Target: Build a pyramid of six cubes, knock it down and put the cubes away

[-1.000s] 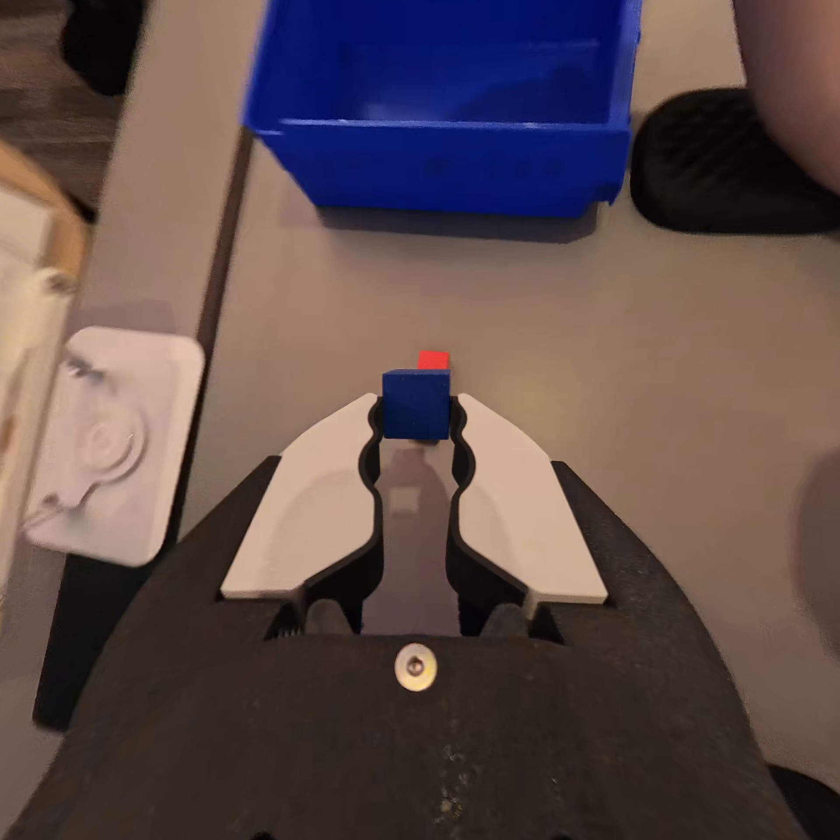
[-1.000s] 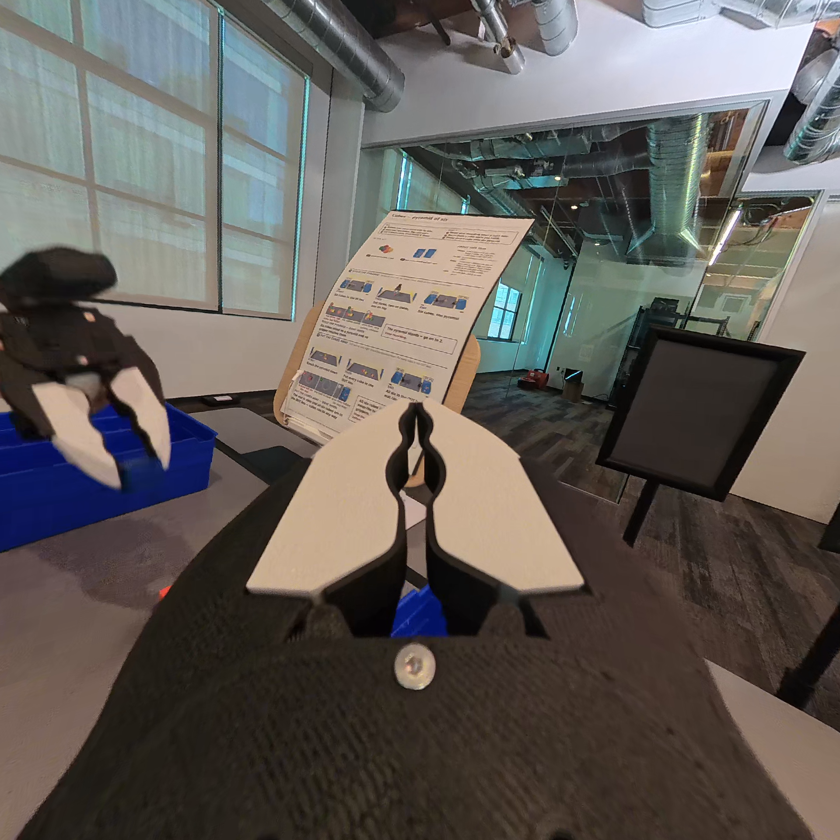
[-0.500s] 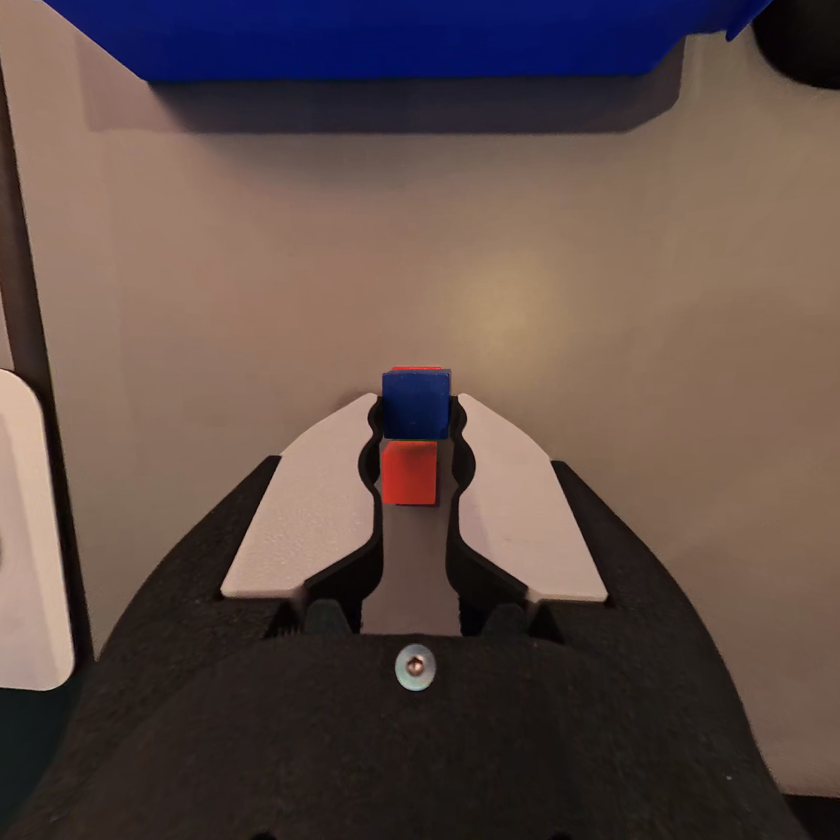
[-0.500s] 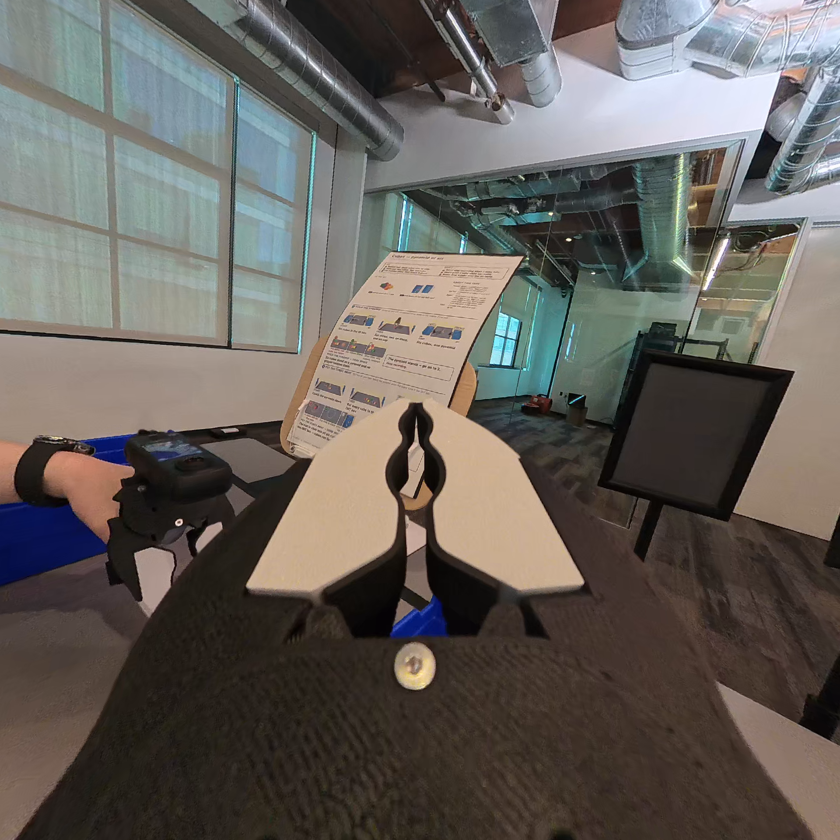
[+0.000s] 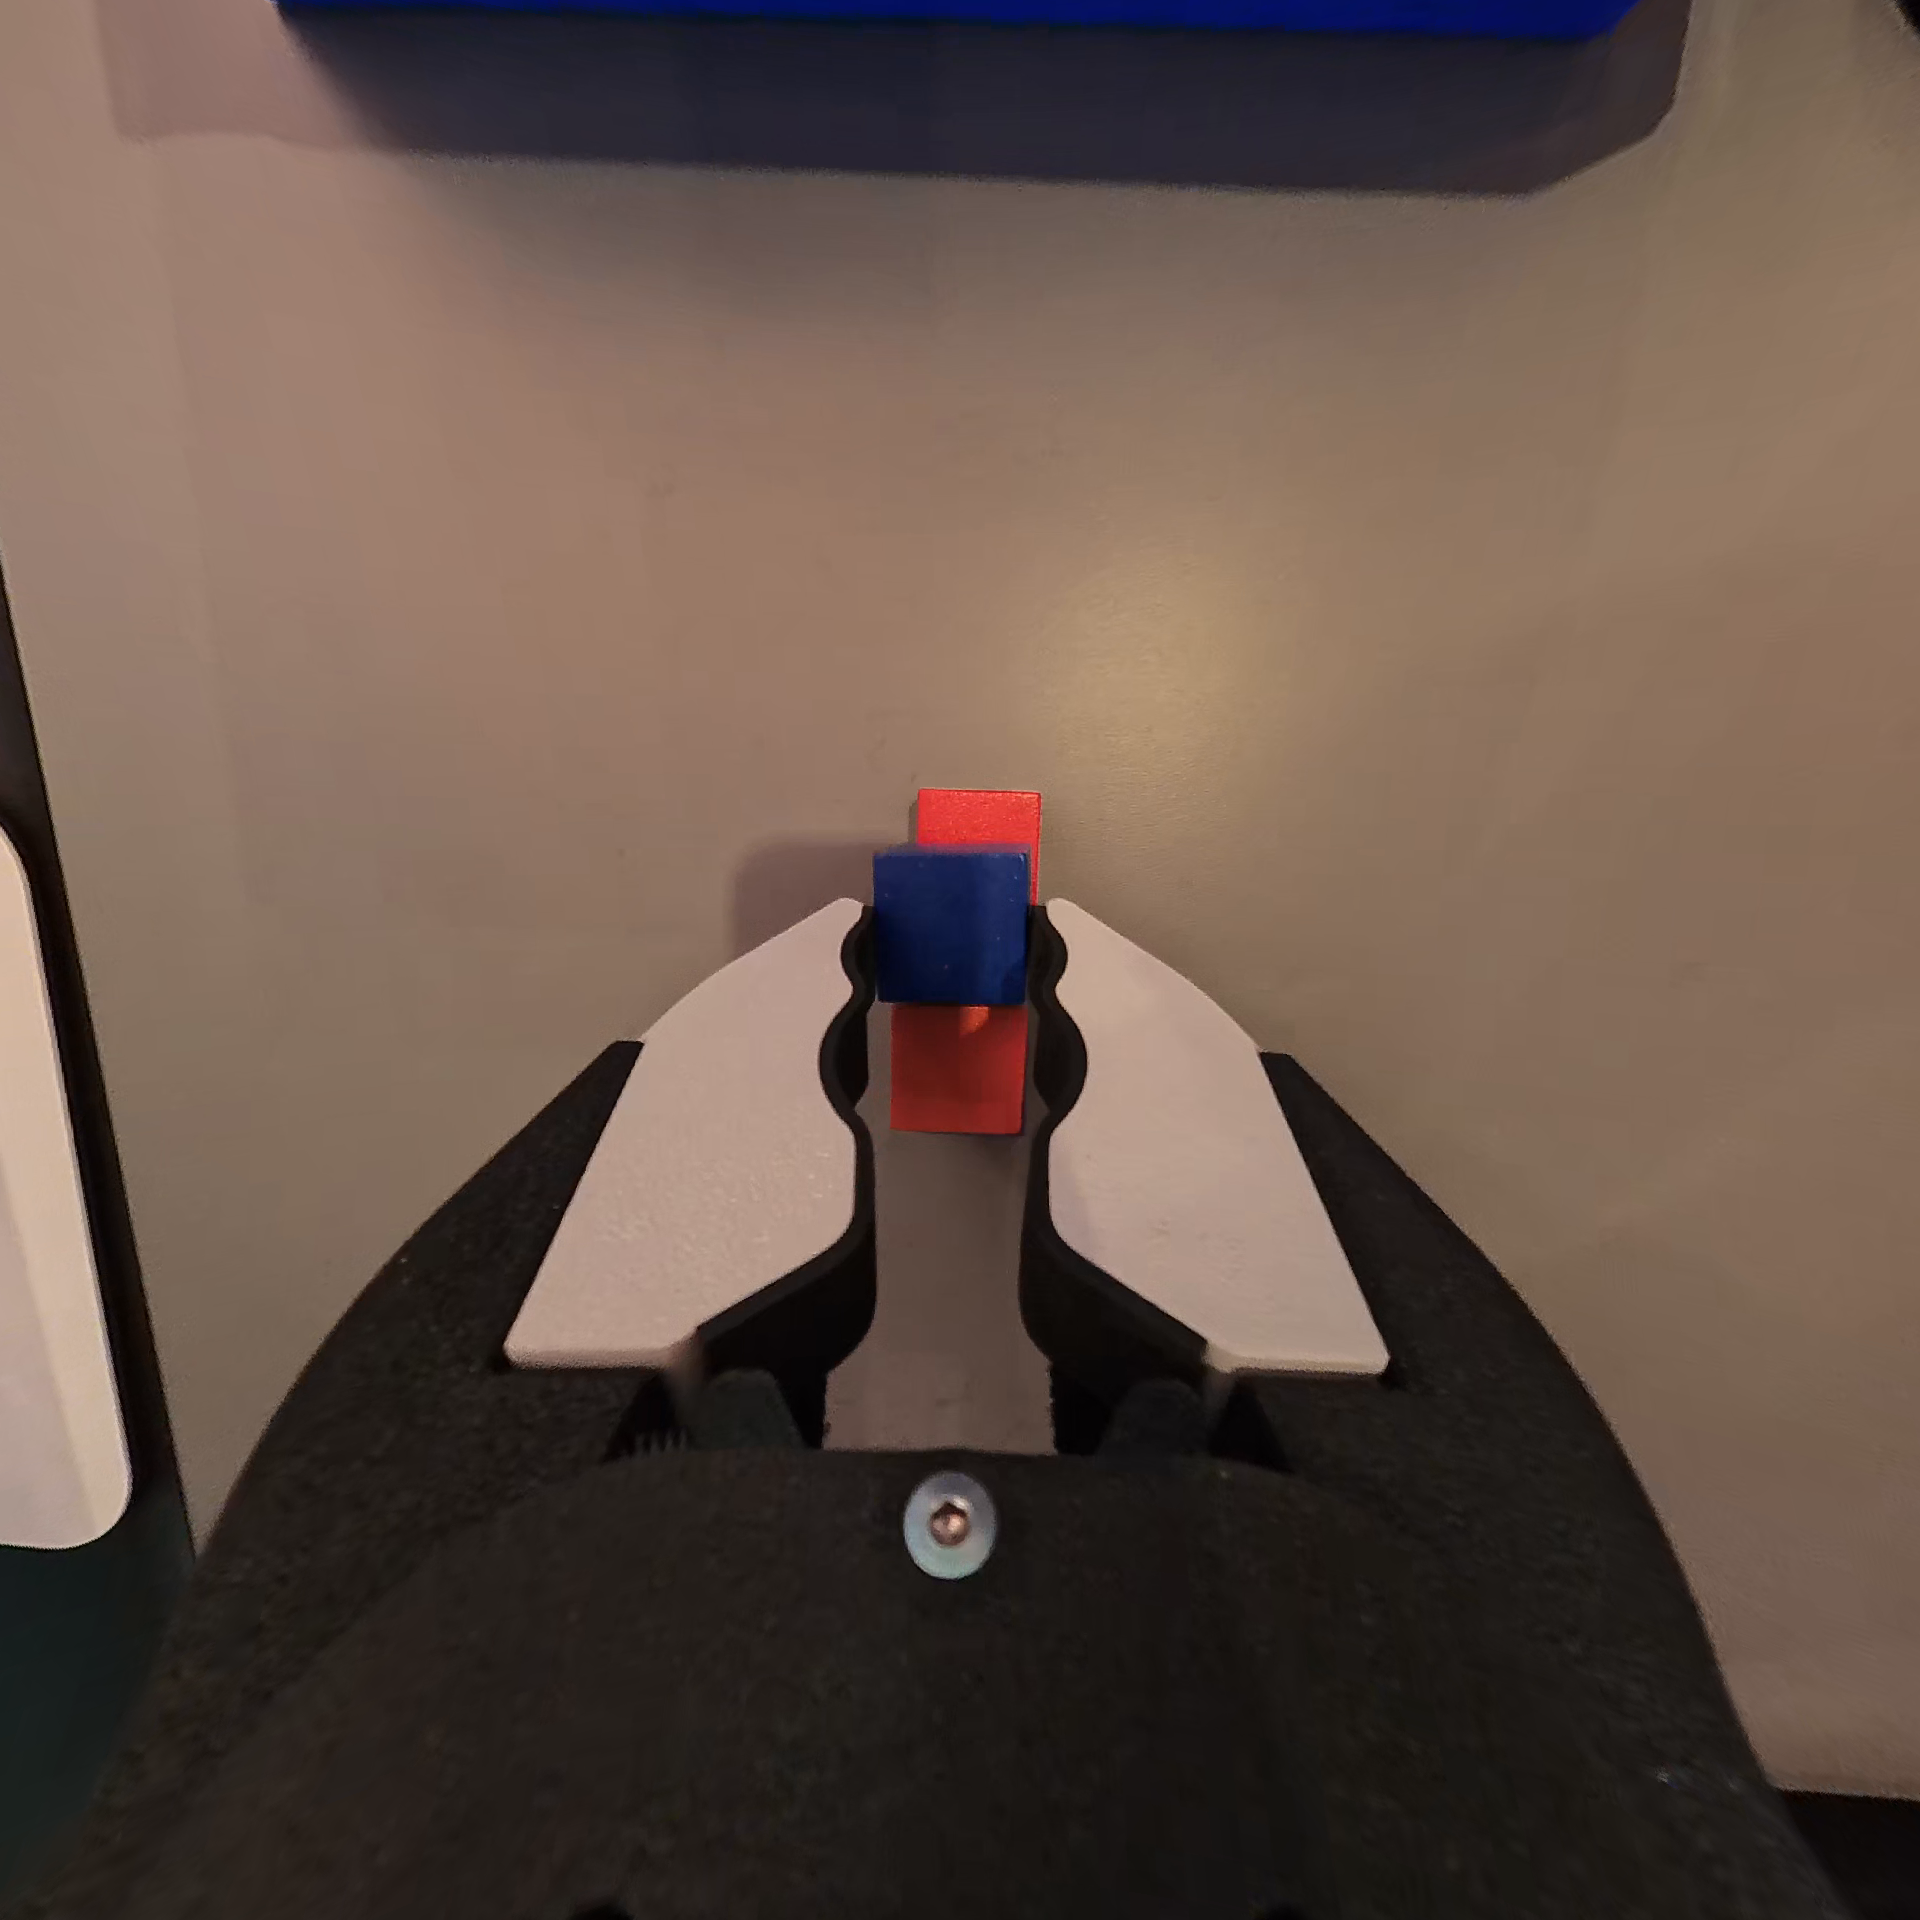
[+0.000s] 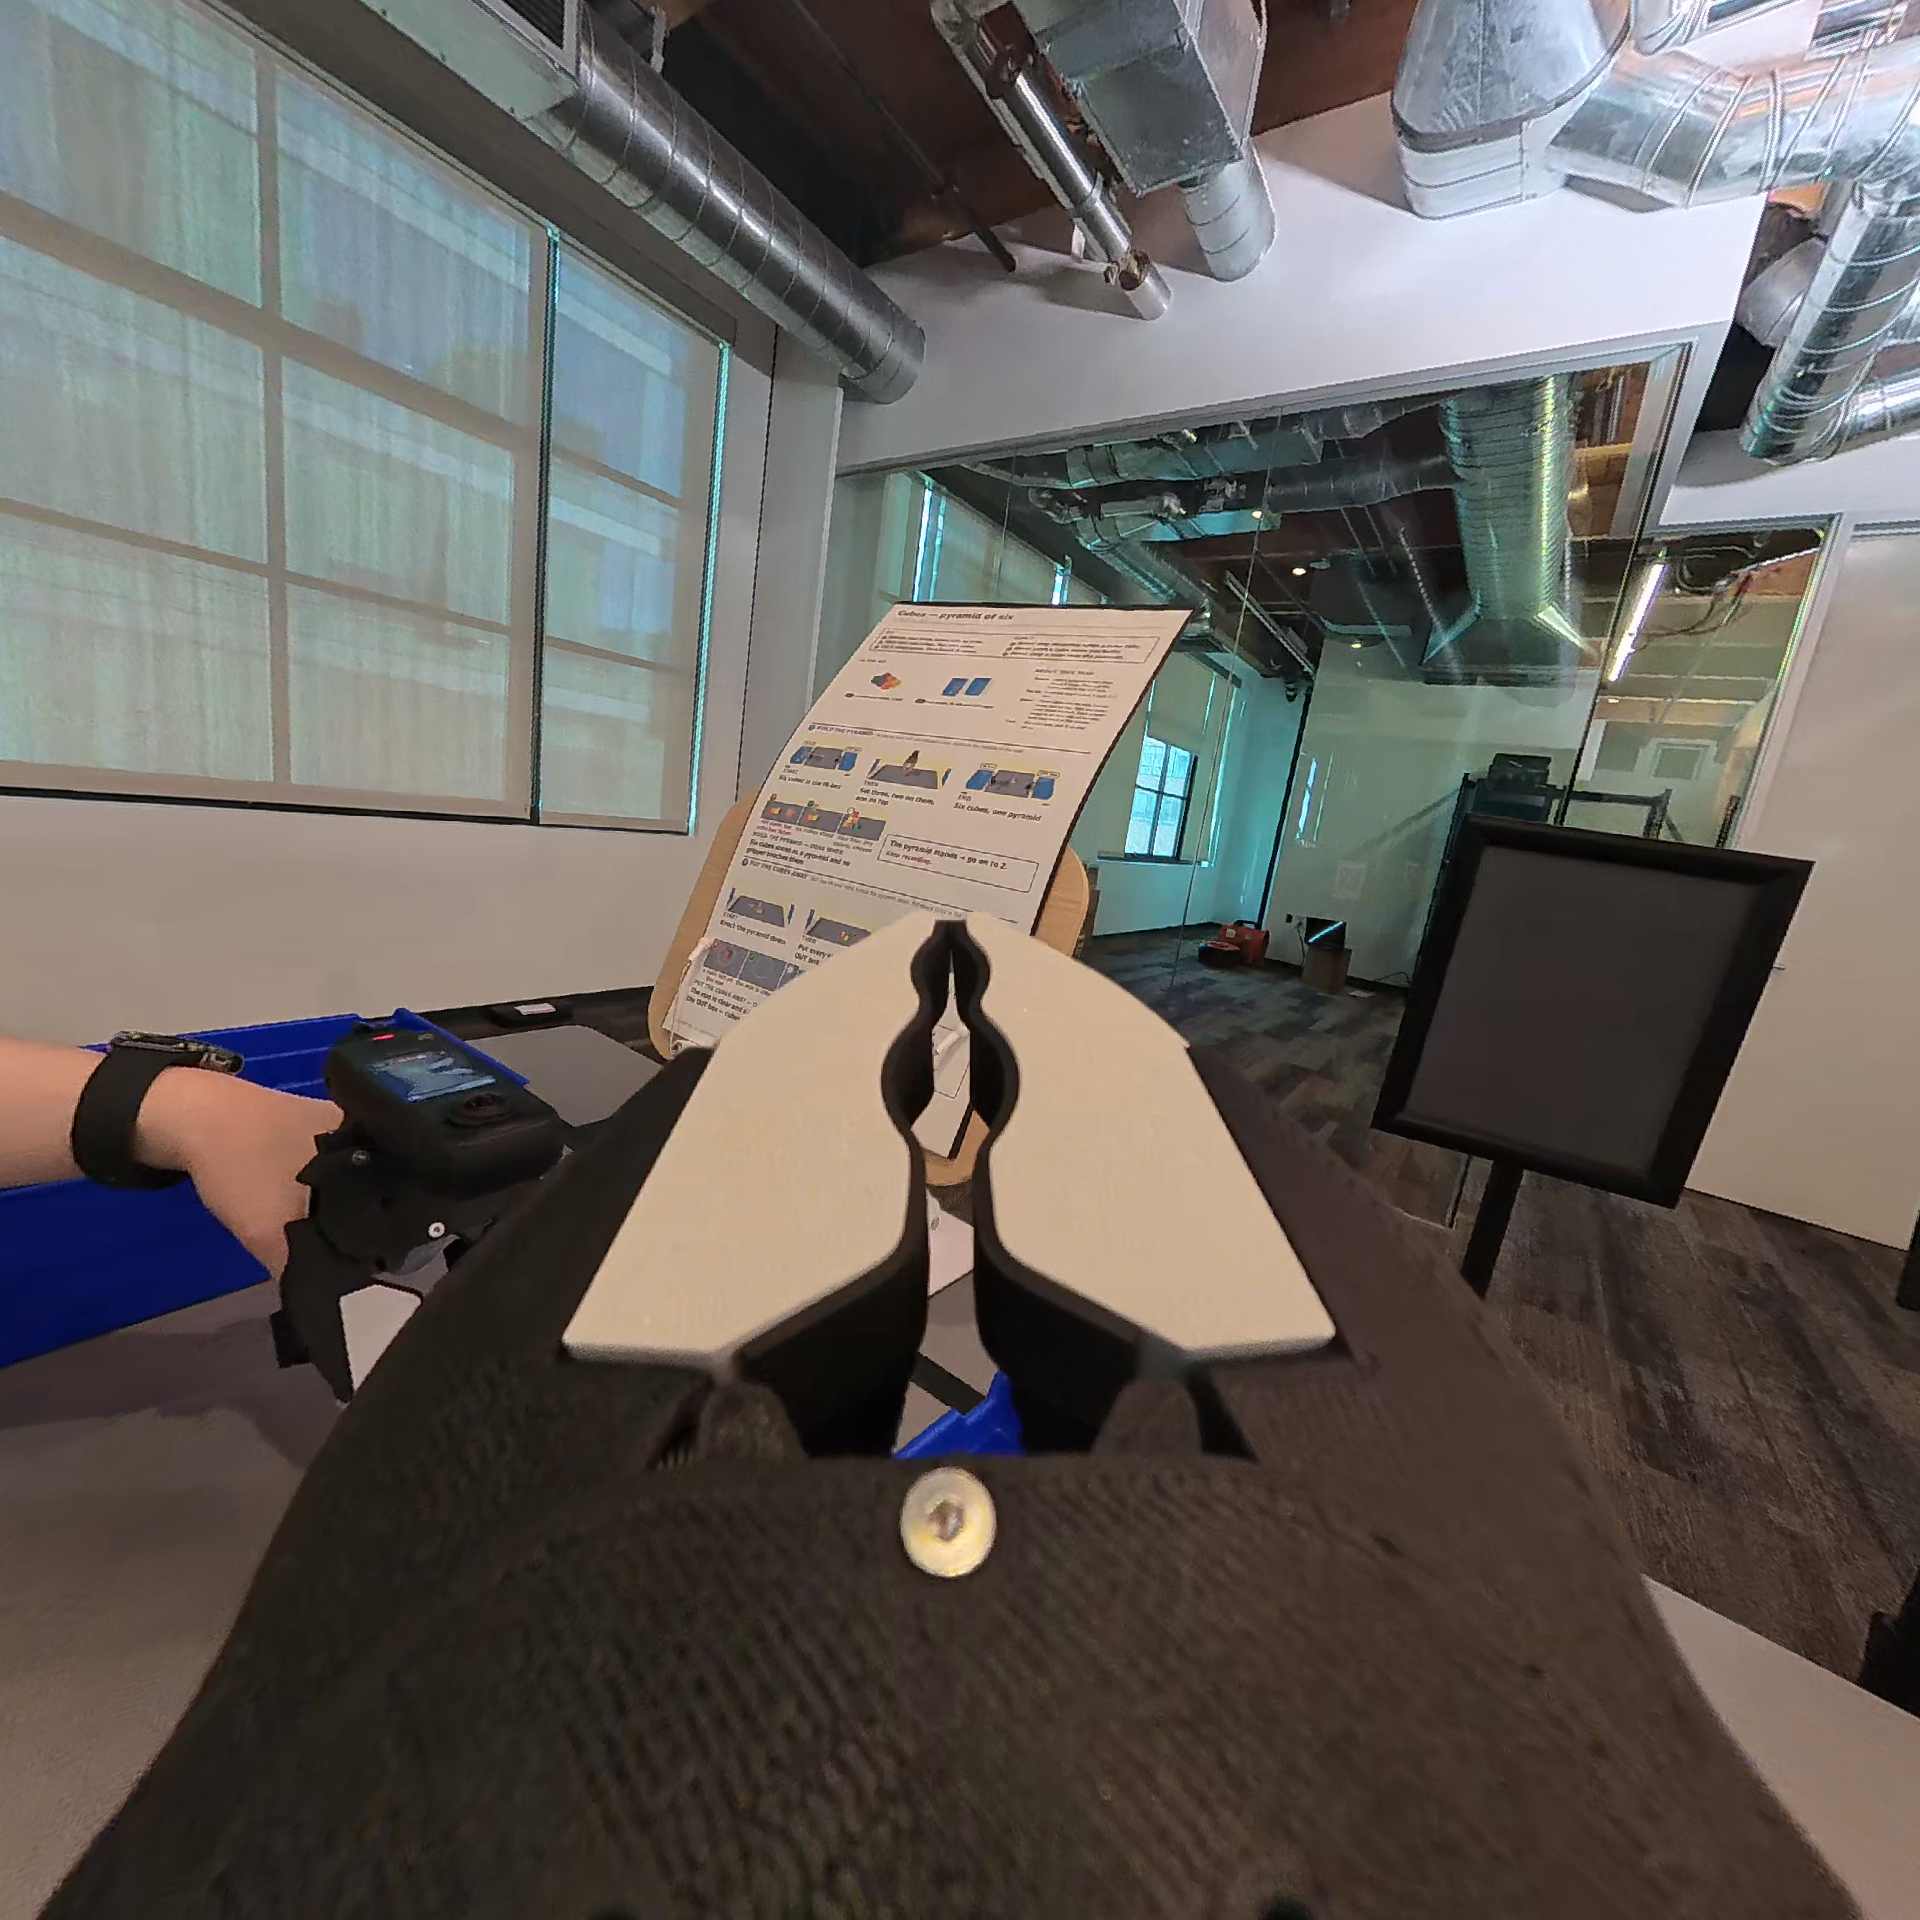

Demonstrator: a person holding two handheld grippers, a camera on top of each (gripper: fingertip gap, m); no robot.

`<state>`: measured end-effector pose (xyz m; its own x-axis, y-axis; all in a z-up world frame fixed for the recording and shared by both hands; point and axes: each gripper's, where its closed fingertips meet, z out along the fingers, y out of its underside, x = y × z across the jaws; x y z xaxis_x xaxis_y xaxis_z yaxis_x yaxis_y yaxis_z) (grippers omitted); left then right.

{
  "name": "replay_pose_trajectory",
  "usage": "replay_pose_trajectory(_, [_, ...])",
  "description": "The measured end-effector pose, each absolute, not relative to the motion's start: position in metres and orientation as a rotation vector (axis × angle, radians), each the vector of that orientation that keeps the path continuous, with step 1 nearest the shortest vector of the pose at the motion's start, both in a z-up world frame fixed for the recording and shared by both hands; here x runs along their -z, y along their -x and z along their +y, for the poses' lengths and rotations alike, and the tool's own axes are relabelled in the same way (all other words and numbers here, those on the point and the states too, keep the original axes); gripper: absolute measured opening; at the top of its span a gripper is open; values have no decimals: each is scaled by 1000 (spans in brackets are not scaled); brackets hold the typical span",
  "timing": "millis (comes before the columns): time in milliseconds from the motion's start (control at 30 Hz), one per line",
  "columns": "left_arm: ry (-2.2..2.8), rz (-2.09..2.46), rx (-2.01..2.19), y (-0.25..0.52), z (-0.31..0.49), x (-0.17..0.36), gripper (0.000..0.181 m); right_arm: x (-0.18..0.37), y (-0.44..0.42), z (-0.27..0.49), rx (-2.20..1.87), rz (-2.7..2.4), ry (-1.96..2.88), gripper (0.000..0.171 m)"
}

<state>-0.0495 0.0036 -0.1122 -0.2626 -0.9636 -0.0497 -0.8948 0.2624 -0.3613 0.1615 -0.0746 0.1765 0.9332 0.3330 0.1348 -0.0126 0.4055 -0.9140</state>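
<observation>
Left wrist view: the black left gripper (image 5: 951,914) clamps the small blue cube (image 5: 951,925).
Below: two red cubes (image 5: 961,1075) on the grey desk (image 5: 1351,623), mid-surface.
Advice: centre across both, release gently.
Right gripper (image 6: 951,935): closed, empty.
Far edge: blue plastic bin (image 5: 935,16).

Cubes at the left claw (image 5: 951,912), bin ahead

One cube (image 5: 951,930) sits between the left claw's tips; below it on the table (image 5: 1351,520) lie two more – the near cube (image 5: 956,1081) back between the fingers, the far cube (image 5: 982,816) just past the tips, slightly right. The bin (image 5: 935,16) stands well ahead. Seen from the right claw (image 6: 951,935), the left claw is off to the left, the sheet (image 6: 966,758) straight ahead, the frame (image 6: 1590,997) to the right.
</observation>
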Motion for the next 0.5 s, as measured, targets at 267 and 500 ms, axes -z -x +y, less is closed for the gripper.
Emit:
replay_pose_trajectory(267, [1733, 2288, 370, 52, 5, 115, 28, -178, -167, -78, -230, -304, 1123, 1])
replay_pose_trajectory(500, [1719, 2319, 355, 52, 3, 116, 27, -178, -166, -78, -231, -306, 1124, 1])
